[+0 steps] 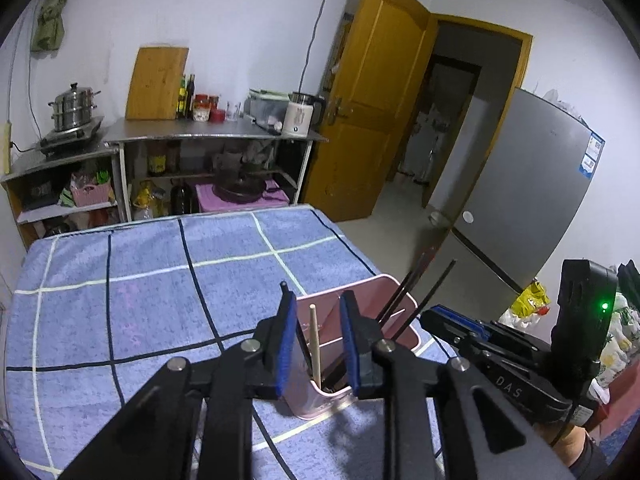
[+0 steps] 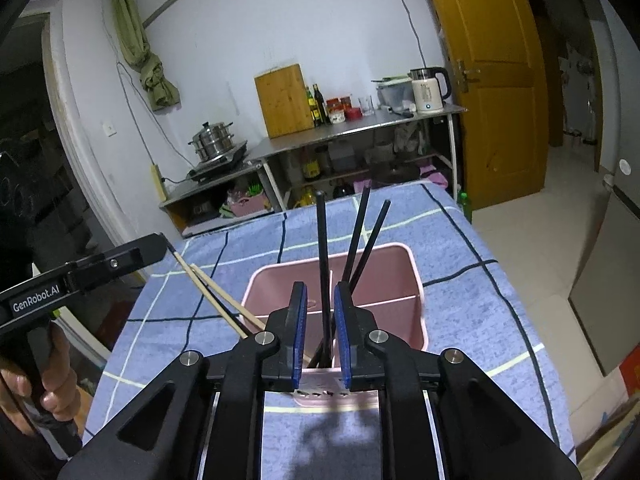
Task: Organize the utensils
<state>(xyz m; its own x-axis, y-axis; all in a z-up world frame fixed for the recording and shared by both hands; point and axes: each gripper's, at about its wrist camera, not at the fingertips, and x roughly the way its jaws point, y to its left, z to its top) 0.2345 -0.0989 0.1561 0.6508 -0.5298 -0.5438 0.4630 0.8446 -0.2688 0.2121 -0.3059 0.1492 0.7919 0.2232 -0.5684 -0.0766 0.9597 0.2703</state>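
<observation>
Right wrist view alone shows three black chopsticks [image 2: 322, 264] standing in the pink holder [image 2: 416, 320]. Left gripper [image 1: 316, 340] and right gripper [image 2: 321, 334] each stand slightly parted, a stick loose between; the holder's bottom is hidden.

both grippers point forward and downward, side by side – the left gripper [image 1: 316, 336] with its blue-padded jaws slightly parted, the right gripper [image 2: 321, 332] likewise parted. a hand [image 2: 44, 384] grasps the left gripper's handle.
</observation>
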